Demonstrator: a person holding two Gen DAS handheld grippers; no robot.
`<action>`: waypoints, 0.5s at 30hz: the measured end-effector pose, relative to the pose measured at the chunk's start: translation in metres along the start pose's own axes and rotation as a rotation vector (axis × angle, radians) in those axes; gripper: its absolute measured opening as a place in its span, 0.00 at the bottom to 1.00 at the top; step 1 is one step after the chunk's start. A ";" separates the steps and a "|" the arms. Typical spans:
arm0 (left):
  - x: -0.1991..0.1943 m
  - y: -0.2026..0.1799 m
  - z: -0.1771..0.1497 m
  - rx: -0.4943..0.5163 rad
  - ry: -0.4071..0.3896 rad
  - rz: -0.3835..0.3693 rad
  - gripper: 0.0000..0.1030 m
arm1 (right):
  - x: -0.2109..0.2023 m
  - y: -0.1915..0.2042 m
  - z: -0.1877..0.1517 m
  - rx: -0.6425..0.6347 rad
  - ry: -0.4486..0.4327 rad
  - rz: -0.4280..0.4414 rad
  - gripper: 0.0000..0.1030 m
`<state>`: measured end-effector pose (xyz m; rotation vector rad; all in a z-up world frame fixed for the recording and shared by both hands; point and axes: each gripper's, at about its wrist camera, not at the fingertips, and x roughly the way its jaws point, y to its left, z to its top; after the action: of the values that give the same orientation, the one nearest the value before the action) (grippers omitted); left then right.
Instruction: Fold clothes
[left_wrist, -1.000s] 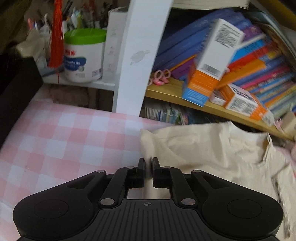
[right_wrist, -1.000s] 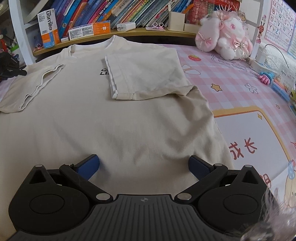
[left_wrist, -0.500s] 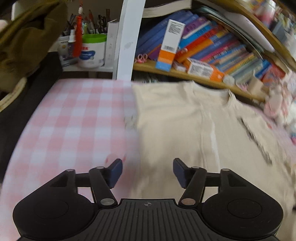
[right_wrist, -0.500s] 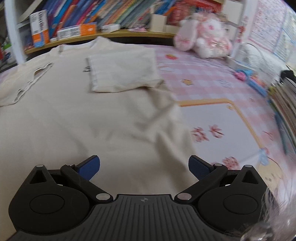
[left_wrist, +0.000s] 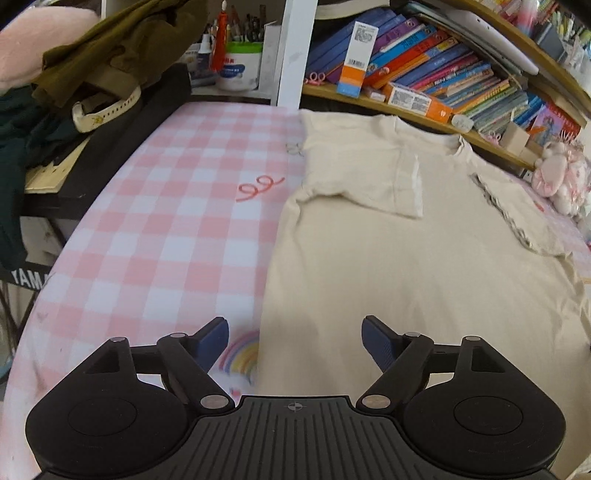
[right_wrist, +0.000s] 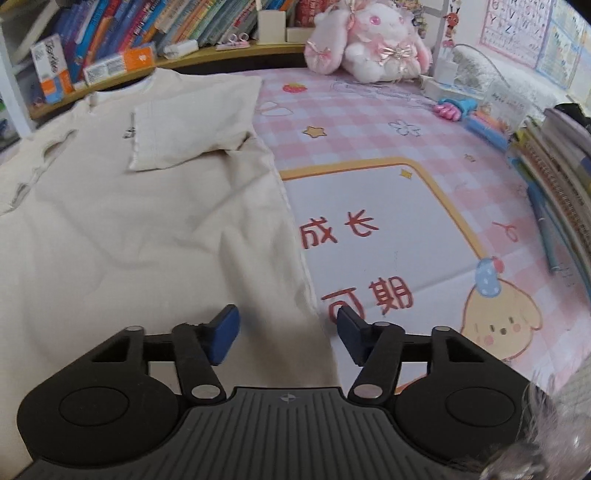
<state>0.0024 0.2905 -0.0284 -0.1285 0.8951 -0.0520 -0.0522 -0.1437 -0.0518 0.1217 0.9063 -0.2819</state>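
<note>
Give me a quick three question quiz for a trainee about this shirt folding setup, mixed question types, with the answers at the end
1. True or false: both sleeves of the cream T-shirt are folded inward onto its body.
2. Multiple choice: the left gripper is A) shut on the hem, B) open over the shirt's side edge, C) open over the books.
3. Fill in: the right gripper is open, its fingers straddling the shirt's ____ side edge.

Key: 1 true; 2 B; 3 right.

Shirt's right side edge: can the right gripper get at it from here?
Probably yes. The right gripper is open and straddles the shirt edge, with nothing lying between.
</note>
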 end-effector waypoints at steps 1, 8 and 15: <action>-0.002 -0.001 -0.003 -0.001 0.000 0.010 0.79 | 0.000 -0.001 0.000 -0.005 -0.002 0.009 0.47; -0.006 -0.010 -0.021 -0.039 0.027 0.046 0.79 | -0.001 -0.007 -0.002 -0.037 -0.016 0.073 0.06; -0.010 -0.023 -0.034 -0.031 0.019 0.047 0.79 | 0.004 -0.016 0.003 -0.063 -0.050 0.032 0.05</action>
<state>-0.0307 0.2658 -0.0386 -0.1356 0.9180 0.0047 -0.0523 -0.1602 -0.0535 0.0705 0.8618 -0.2252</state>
